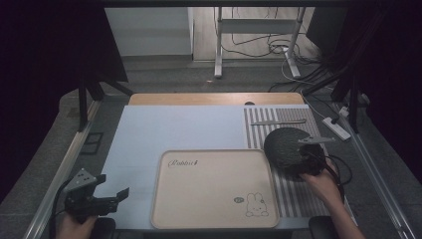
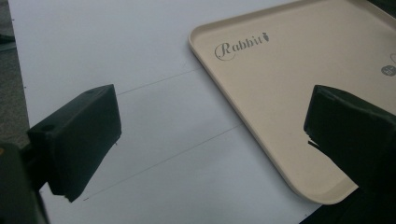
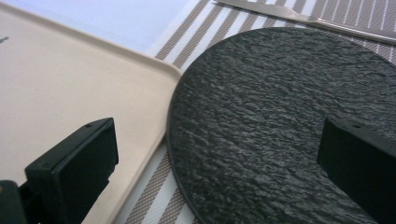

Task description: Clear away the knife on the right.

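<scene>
1. High view, nearest edge: the left gripper (image 1: pixel 115 195) rests idle on the pale blue mat (image 1: pixel 164 130), jaws apart and holding nothing, just beside the left rim of the beige tray (image 1: pixel 160 199).
2. Near right: the right gripper (image 1: pixel 307 160) is at the near rim of the dark slate plate (image 1: pixel 284 143); in the right gripper view its jaws stand wide apart, one over the tray, the other over the plate's rough surface (image 3: pixel 280 116), not yet closed.
3. The plate lies on the striped placemat (image 1: pixel 293 196), its left rim close beside the tray's right rim; whether they touch cannot be told.
4. Judged step: gripping the plate. A good grasp takes the rim squarely between both jaws before lifting.
5. Farther back, a metal knife (image 1: pixel 278 121) lies on the placemat, apart from the plate; the lift should avoid it.
</scene>
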A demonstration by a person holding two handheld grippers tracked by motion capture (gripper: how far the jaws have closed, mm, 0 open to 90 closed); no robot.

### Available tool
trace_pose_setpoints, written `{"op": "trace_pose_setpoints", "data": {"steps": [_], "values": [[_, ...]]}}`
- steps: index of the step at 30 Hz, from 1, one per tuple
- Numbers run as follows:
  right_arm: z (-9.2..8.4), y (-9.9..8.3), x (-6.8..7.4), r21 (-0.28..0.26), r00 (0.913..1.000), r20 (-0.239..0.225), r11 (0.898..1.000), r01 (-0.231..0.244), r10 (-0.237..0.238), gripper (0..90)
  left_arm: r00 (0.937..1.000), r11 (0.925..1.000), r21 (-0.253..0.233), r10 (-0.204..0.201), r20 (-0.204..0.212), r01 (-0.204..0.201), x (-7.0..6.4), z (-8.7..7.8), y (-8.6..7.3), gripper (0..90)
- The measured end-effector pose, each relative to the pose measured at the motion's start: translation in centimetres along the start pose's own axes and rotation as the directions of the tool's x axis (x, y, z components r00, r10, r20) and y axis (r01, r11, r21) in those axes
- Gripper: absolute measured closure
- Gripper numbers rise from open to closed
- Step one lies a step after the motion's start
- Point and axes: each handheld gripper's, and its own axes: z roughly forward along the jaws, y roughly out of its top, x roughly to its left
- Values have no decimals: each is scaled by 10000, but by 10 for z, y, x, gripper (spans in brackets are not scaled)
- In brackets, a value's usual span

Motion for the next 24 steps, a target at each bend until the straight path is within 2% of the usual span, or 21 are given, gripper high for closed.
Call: {"op": "trace_pose_setpoints", "data": {"steps": [6, 16, 21, 24], "values": [[7, 5, -6, 140, 9990, 36, 9989, -456, 456, 0, 10000, 10000, 8, 9, 1, -9, 0, 0, 0, 40], [18, 12, -12, 369, 9989, 428, 9991, -188, 172, 0, 10000, 10000, 17, -26, 23, 26, 0, 0, 0, 40], [21, 14, -16, 485, 9987, 443, 9985, -271, 249, 0, 10000, 10000, 17, -13, 28, 13, 0, 0, 0, 40], [24, 17, -20, 556, 9991, 298, 9979, -331, 315, 0, 10000, 10000, 14, -4, 30, 4, 0, 0, 0, 40]]}}
